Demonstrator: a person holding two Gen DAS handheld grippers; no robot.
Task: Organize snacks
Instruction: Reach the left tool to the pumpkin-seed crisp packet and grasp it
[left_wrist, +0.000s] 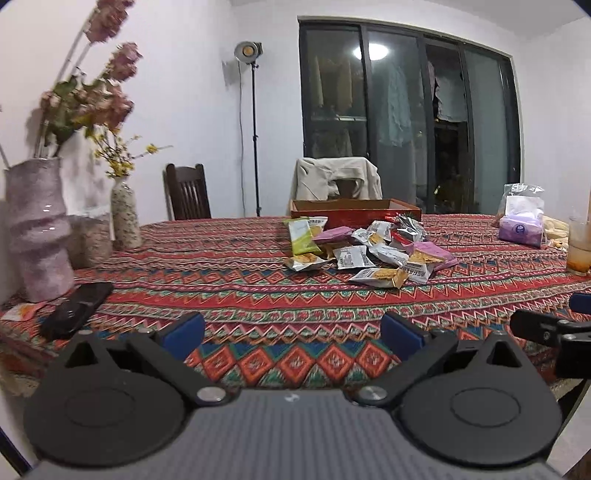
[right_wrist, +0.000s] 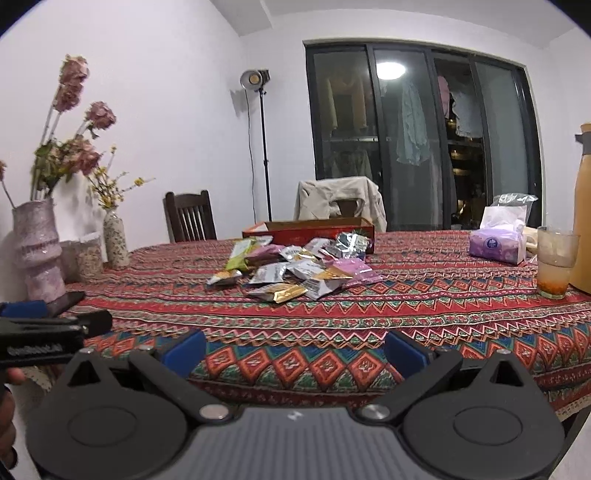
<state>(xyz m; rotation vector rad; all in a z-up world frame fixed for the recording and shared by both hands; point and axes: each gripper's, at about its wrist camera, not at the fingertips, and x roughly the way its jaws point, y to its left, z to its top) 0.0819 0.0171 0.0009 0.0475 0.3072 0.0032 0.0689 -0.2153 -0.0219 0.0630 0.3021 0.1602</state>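
On the worktop (left_wrist: 258, 295) there is one red box (left_wrist: 354, 212), one heap of more than ten snack packets (left_wrist: 365, 251), two flower vases (left_wrist: 37, 229), one tissue pack (left_wrist: 521, 225), one glass (right_wrist: 556, 262) and one phone (left_wrist: 75, 308). Behind it stand two chairs (left_wrist: 186, 192).

The print on the snack packets (left_wrist: 369, 251) is too small to read, and the lower packets lie half buried under the upper ones. The inside of the red box (left_wrist: 354, 210) behind them is hidden by its front wall. The yellow jug (right_wrist: 583, 206) is cut off by the right-wrist view's edge. The dried flowers (left_wrist: 107, 22) are blurred and clipped at the top. Behind the dark glass doors (left_wrist: 406, 118), the hanging clothes show only dimly.
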